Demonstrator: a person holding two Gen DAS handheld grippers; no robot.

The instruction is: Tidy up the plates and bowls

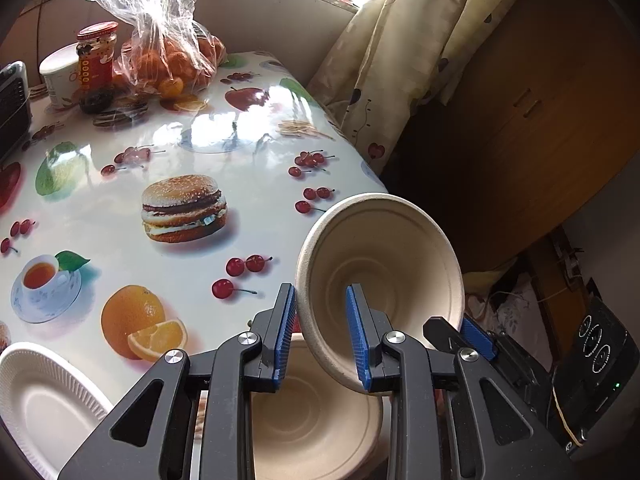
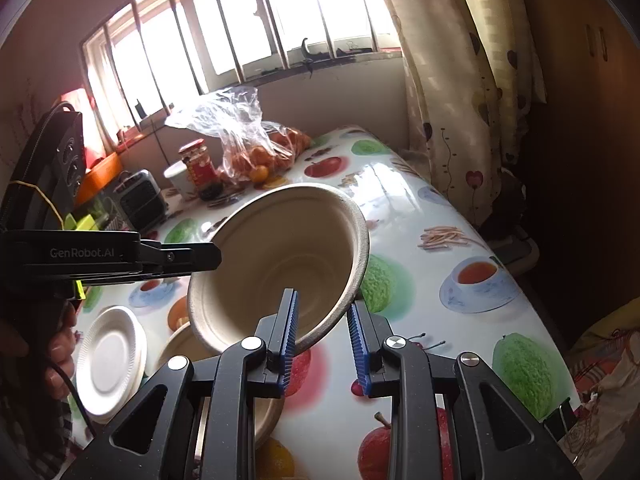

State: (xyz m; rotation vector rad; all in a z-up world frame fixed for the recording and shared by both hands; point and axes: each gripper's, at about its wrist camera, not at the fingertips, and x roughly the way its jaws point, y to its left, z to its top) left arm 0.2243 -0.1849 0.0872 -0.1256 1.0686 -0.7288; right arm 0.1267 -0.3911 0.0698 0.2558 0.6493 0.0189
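Beige pulp bowl (image 1: 384, 280) is held tilted on its side above the table, mouth turned toward both cameras, rim gripped at two opposite edges. Second beige bowl (image 1: 316, 424) is set upright below it. White ribbed plates (image 2: 110, 360) are stacked just beside that.

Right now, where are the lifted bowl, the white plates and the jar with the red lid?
Lifted bowl (image 2: 280, 264): right wrist view, on its inner wall.
White plates (image 2: 110, 356): right wrist view, centre of the top plate.
Jar with the red lid (image 1: 96, 60): left wrist view, on its red label.
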